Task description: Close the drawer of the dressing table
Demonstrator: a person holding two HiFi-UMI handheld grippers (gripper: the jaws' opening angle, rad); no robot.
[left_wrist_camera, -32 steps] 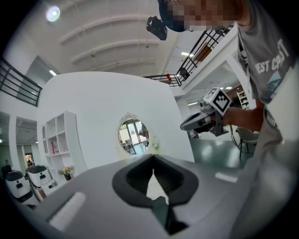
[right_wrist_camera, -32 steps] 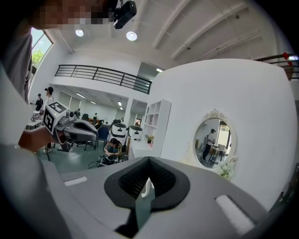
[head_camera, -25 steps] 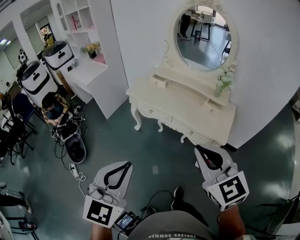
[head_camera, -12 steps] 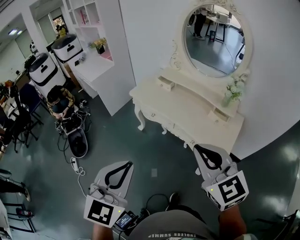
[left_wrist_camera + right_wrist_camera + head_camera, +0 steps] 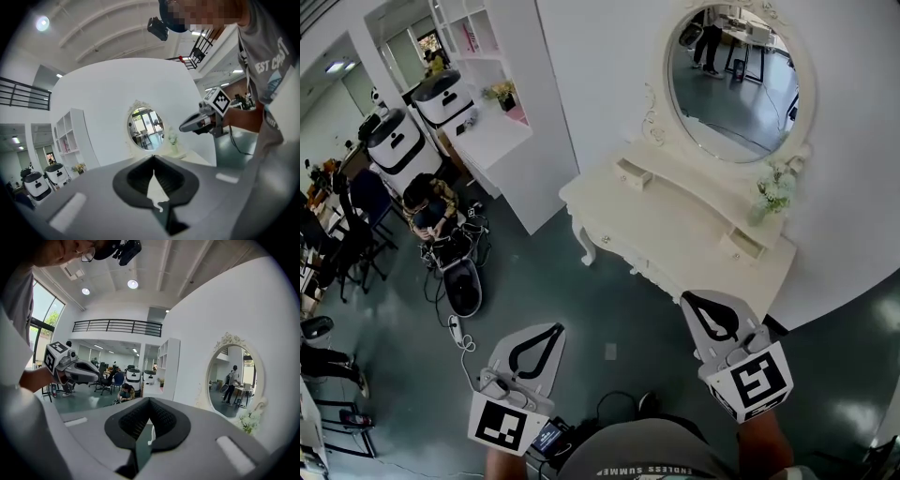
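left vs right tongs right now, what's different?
In the head view the right tongs sit just below the dressing table's front edge; the left tongs are over the floor, well short of it. The right tongs point up-left, the left tongs up-right. Both are shut with nothing between them.

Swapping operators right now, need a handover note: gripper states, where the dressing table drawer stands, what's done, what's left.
Left gripper: shut, empty, over the floor, short of the table.
Right gripper: shut, empty, in front of the dressing table, no contact visible.
The table stands against the wall under the oval mirror. The small upper left drawer looks pulled out. The small right drawer may be too, hard to tell.
Done: nothing on the drawer yet.
Left: reach the open drawer and push it shut.
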